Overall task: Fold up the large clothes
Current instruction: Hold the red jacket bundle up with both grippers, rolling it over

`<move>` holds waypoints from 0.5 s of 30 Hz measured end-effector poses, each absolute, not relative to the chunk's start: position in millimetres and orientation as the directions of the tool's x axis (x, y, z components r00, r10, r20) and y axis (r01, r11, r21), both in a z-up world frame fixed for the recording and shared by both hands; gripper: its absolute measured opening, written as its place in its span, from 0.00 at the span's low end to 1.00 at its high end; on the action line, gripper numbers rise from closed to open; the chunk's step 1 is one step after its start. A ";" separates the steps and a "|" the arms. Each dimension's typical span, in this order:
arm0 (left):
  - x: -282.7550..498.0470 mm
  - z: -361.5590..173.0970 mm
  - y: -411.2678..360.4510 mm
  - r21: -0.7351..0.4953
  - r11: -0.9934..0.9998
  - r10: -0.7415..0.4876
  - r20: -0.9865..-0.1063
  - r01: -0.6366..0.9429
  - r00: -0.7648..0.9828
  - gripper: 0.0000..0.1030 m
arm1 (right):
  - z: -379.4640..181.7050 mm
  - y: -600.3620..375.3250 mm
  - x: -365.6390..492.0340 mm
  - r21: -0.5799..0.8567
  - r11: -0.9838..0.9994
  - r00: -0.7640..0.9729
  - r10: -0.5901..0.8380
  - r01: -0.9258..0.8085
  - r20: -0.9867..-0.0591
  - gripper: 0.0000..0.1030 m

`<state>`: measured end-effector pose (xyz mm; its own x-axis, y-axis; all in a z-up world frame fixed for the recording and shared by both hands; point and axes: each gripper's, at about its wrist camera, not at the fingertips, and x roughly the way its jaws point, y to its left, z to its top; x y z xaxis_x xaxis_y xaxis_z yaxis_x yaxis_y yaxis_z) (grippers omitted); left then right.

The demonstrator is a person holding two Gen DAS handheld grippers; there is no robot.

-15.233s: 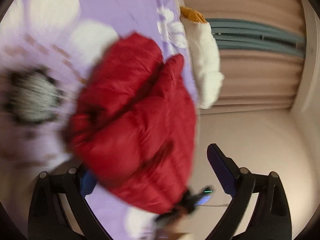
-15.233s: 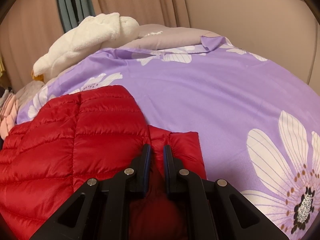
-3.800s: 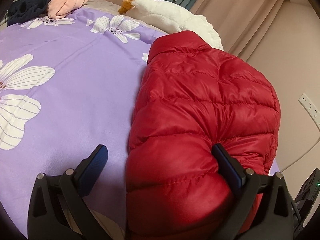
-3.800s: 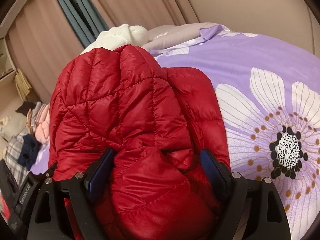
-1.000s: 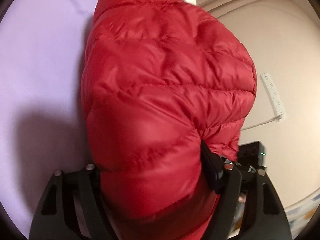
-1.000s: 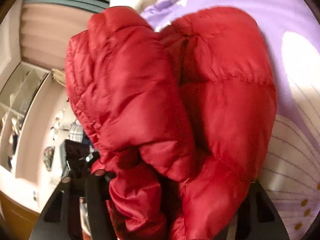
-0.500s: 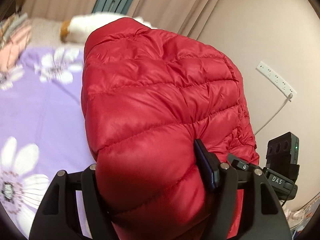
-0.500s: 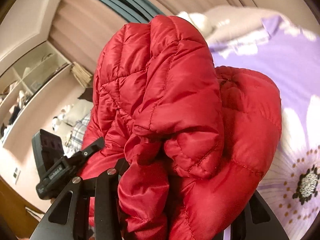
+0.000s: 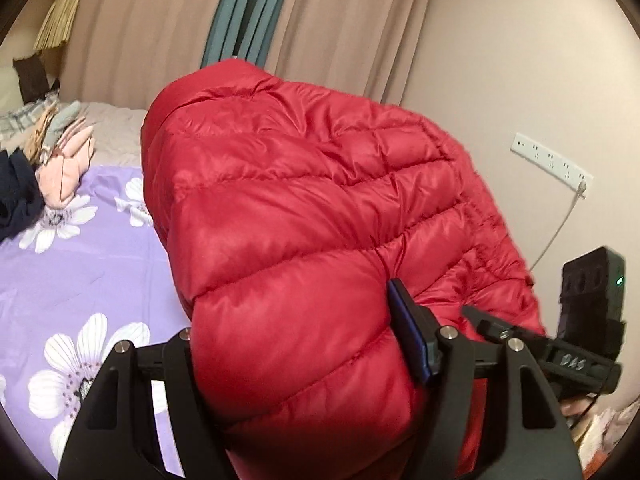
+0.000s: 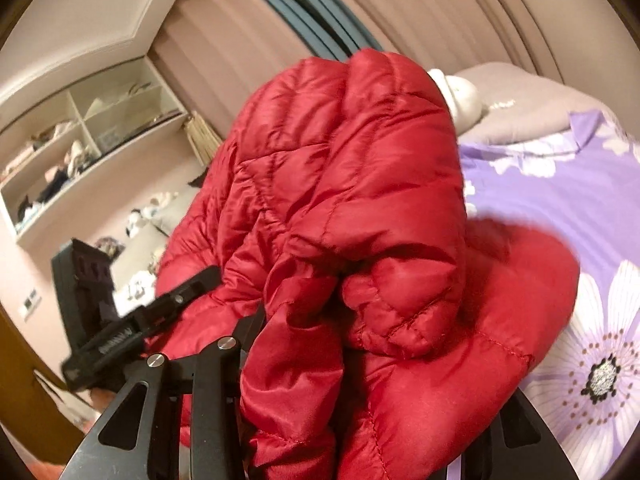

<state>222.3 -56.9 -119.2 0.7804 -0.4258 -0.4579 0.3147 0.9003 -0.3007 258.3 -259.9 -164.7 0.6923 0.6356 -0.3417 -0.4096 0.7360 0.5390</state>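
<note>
A folded red puffer jacket (image 9: 312,208) is held in the air as a thick bundle above the purple flowered bed sheet (image 9: 80,264). My left gripper (image 9: 292,312) is shut on its near end; the blue right pad (image 9: 404,320) presses into the padding, and the left finger is buried. In the right wrist view the same jacket (image 10: 352,200) bulges over my right gripper (image 10: 372,360), which is shut on its other end, with the right finger hidden. Each view shows the other gripper beside the bundle: the right one (image 9: 500,332) and the left one (image 10: 176,300).
Folded clothes (image 9: 60,160) lie at the bed's far left corner. A white plush (image 10: 464,96) and a grey pillow (image 10: 520,96) sit at the head. A wall with a power strip (image 9: 552,160) is close on the right. Open shelves (image 10: 80,128) and curtains (image 9: 160,40) stand behind.
Both grippers have risen with the jacket bundle, lifting it off the sheet. Both views have rolled towards level, so the curtains and wall now show behind it.
</note>
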 end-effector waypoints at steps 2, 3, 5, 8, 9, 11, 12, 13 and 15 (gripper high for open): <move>213.4 -124.7 -57.9 -0.342 0.890 -0.439 -0.473 0.300 0.764 0.66 | -176.5 -262.6 260.3 0.575 0.721 0.676 0.646 -0.388 -0.354 0.40; 213.1 -128.0 -54.8 -0.364 0.883 -0.450 -0.476 0.297 0.756 0.66 | -183.9 -262.7 262.4 0.602 0.703 0.667 0.658 -0.378 -0.350 0.39; 213.3 -138.4 -46.7 -0.400 0.867 -0.472 -0.475 0.296 0.743 0.65 | -182.3 -258.0 270.1 0.599 0.697 0.668 0.665 -0.394 -0.333 0.38; 210.4 -140.5 -43.4 -0.406 0.872 -0.459 -0.479 0.274 0.748 0.65 | -188.2 -253.6 272.1 0.596 0.695 0.653 0.674 -0.402 -0.346 0.36; 210.3 -138.1 -42.5 -0.408 0.872 -0.455 -0.475 0.270 0.753 0.65 | -191.0 -251.4 276.6 0.608 0.685 0.643 0.684 -0.402 -0.344 0.36; 208.3 -134.9 -37.6 -0.413 0.870 -0.454 -0.454 0.270 0.767 0.65 | -186.5 -251.3 282.9 0.624 0.668 0.633 0.698 -0.405 -0.336 0.36; 205.9 -133.3 -36.8 -0.410 0.871 -0.451 -0.447 0.272 0.773 0.65 | -185.5 -250.1 285.0 0.629 0.660 0.632 0.703 -0.411 -0.326 0.36; 205.6 -130.1 -32.5 -0.396 0.877 -0.442 -0.438 0.274 0.783 0.65 | -184.6 -249.0 285.9 0.631 0.652 0.630 0.710 -0.421 -0.314 0.36; 203.8 -124.4 -26.9 -0.379 0.886 -0.425 -0.428 0.268 0.798 0.65 | -178.6 -241.9 291.2 0.615 0.653 0.629 0.715 -0.443 -0.306 0.36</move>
